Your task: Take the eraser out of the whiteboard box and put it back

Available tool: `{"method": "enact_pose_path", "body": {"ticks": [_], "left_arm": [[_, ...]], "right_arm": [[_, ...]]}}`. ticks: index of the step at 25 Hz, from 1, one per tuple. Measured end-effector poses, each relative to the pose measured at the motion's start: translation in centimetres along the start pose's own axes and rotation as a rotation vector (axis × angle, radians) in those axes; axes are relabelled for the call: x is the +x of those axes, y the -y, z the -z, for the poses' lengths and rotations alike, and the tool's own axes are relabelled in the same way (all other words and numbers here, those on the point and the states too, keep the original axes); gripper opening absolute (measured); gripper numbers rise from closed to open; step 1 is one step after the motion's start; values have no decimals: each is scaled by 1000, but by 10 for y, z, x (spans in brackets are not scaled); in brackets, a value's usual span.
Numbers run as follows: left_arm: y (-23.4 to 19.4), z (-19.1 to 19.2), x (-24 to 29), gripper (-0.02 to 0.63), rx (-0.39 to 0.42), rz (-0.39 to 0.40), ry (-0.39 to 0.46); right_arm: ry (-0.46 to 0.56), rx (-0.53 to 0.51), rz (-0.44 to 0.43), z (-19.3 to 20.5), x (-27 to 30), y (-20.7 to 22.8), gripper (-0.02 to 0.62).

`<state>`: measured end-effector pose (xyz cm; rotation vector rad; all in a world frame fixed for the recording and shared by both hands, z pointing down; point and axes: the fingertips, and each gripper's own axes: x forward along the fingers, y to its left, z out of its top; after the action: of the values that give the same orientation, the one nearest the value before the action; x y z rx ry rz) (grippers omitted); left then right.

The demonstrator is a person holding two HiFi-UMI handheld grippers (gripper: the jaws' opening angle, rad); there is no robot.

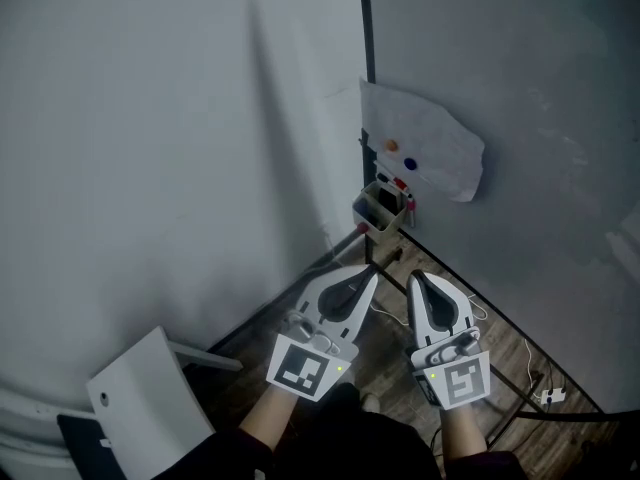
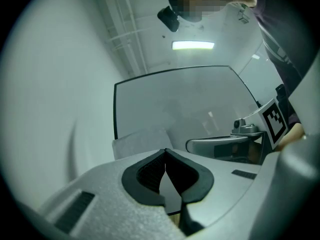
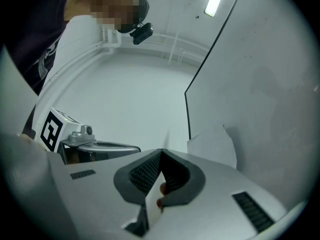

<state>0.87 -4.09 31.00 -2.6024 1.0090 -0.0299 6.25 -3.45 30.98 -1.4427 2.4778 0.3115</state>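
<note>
1. The whiteboard stands at the right and meets a plain wall at the left. A crumpled paper sheet is stuck near the board's lower left edge, with an orange magnet and a blue magnet on it.
2. The whiteboard box hangs just under the sheet, open side up. Markers, one with a red cap, stand at its far side. The inside is dark, so the eraser cannot be told apart within it.
3. The left gripper and the right gripper are side by side, near the box but not touching it. Both point toward it.
4. The left gripper's jaws are together, tips touching, with nothing between them.
5. The right gripper's jaws are also together at the tips and grip nothing. Small red-orange spots show through the gap below the tips, but what they are cannot be told.
6. The head view alone shows the wooden floor, a cable at the board's foot, and a white panel at lower left.
7. In both gripper views each gripper's own body covers the box. These views add the ceiling light and the person's head camera.
8. The left gripper view shows the right gripper's marker cube.
</note>
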Motion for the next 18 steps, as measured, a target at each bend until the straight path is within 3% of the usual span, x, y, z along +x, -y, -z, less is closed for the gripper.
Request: {"method": "enact_pose_path", "body": {"ticks": [8, 18], "left_arm": [[-30, 26, 21, 5, -2, 43, -2], [-68, 54, 40, 5, -67, 94, 0]], "right_arm": [[-27, 3, 37, 25, 35, 12, 2], [-62, -3, 109, 51, 74, 21, 2]]}}
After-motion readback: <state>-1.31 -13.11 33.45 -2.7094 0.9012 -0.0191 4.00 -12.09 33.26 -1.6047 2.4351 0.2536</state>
